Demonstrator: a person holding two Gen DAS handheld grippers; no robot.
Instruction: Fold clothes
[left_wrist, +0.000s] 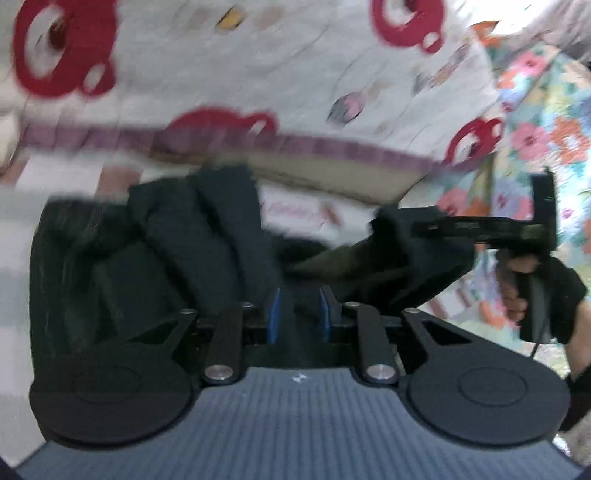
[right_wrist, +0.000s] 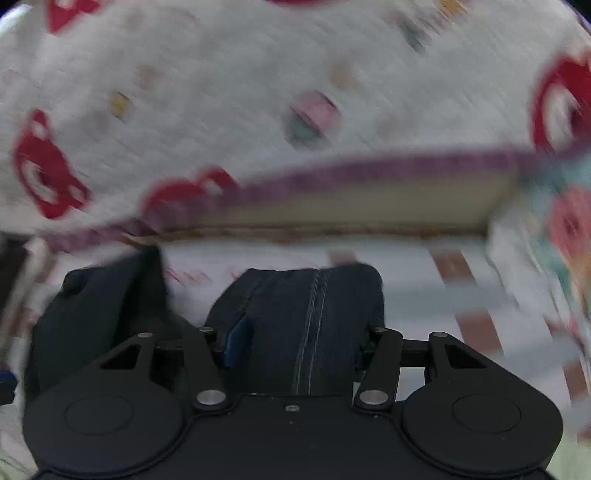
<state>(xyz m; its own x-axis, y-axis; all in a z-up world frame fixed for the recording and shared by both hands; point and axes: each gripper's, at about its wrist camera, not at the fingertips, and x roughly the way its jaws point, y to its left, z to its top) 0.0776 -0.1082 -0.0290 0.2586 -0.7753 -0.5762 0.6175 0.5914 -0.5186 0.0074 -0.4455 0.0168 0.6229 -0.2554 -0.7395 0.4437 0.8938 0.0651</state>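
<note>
- The dark jeans (right_wrist: 314, 317) are the thing being folded. They hang in the air in front of a bed, held up by both grippers.
- In the right wrist view, a thick fold of the jeans with a pale double seam sits right between the two fingers of the right gripper (right_wrist: 295, 343). The gripper is closed on this fold. One blue pad (right_wrist: 236, 341) shows on the left side, pressed against the cloth. The other pad is hidden by the jeans.
- More of the jeans bunch up to the left in that view.
- In the left wrist view, the jeans (left_wrist: 155, 251) pile up in soft dark folds above and to the left of the left gripper (left_wrist: 299, 314). Its two blue pads (left_wrist: 275, 314) stand close together with a narrow gap. Dark cloth lies right at the tips, but I cannot tell if it is pinched.
- From there the jeans stretch to the right, to the other gripper (left_wrist: 461, 227), which is seen from the side.
- A hand (left_wrist: 532, 284) in a dark fingerless glove holds that gripper's handle.
- Behind it all is the bed, with a white cover (left_wrist: 258, 55) that has big red shapes on it and a purple edge (left_wrist: 332, 147).
- A flowery cloth (left_wrist: 546, 118) in many colors is on the far right.
- Both pictures are blurry.
</note>
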